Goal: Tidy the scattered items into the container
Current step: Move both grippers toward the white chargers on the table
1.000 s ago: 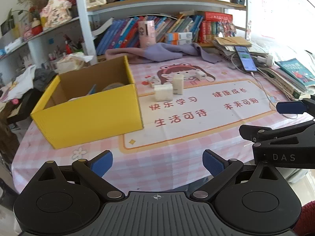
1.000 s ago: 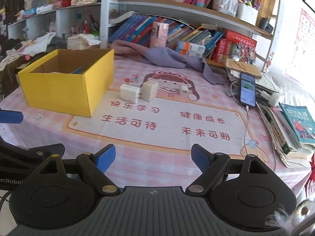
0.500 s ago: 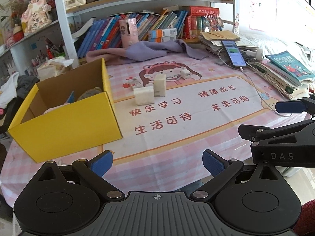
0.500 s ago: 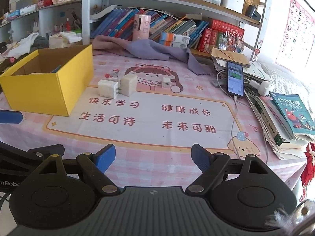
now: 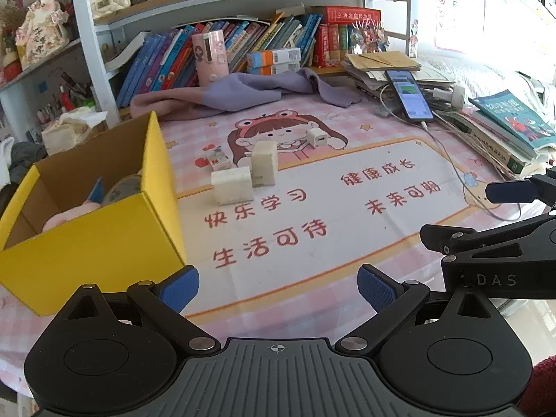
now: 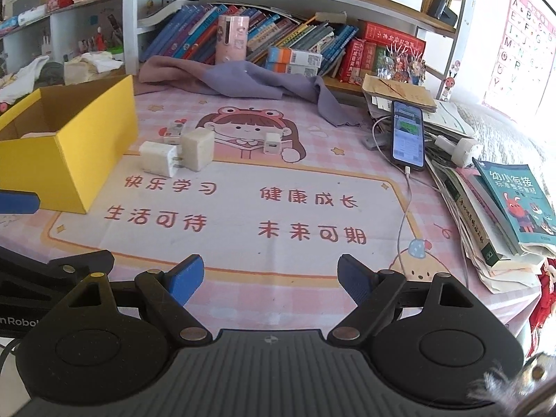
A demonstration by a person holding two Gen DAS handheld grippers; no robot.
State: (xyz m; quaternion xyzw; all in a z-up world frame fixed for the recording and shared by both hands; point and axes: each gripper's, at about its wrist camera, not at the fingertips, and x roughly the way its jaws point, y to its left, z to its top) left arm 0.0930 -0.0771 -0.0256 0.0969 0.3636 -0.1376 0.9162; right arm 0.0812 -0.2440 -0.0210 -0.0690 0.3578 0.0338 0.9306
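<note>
A yellow cardboard box (image 5: 104, 243) (image 6: 93, 139) stands open on the left of the table, with a few items inside. Just right of it lie two cream charger blocks (image 5: 232, 184) (image 6: 158, 158), one flat and one upright (image 5: 264, 163) (image 6: 198, 149). A small pink-and-white adapter (image 5: 218, 160) (image 6: 172, 132) sits behind them, and a small white plug (image 5: 317, 138) (image 6: 271, 143) lies further right. My left gripper (image 5: 278, 286) hovers open near the table's front edge, nothing between its blue pads. Beside it my right gripper (image 6: 271, 278) is open and empty too.
A purple cloth (image 5: 243, 93) lies at the back under a bookshelf. A phone (image 6: 407, 132) on a cable rests on stacked papers and books (image 6: 504, 208) along the right side. A printed pink mat (image 6: 243, 208) covers the table.
Both grippers have moved closer to the table and to the right; the box and chargers now sit further left and larger in view. Both stay open.
</note>
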